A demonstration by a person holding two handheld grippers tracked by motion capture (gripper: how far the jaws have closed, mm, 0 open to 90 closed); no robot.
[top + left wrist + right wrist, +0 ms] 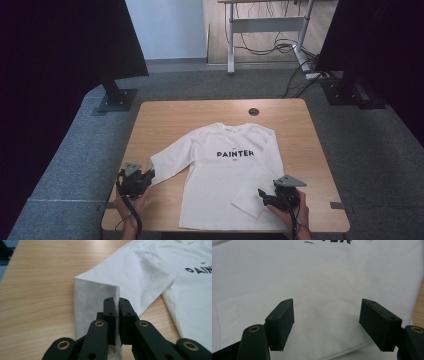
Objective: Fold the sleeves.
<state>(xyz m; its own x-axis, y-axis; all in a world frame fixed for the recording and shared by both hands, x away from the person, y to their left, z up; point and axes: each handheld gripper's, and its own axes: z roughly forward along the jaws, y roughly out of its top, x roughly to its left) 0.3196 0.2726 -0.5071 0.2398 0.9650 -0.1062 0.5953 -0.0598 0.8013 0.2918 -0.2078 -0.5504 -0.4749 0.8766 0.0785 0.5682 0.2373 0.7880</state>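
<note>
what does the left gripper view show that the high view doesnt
Left gripper view alone: the left hand-held gripper has its jaws pinched shut on the sleeve cuff, fabric squeezed between them. High view alone: the whole white shirt spread on the table, the right hand-held gripper over the folded-in right sleeve, and the round cable hole. Both: the shirt, its lettering, the wooden tabletop.
</note>
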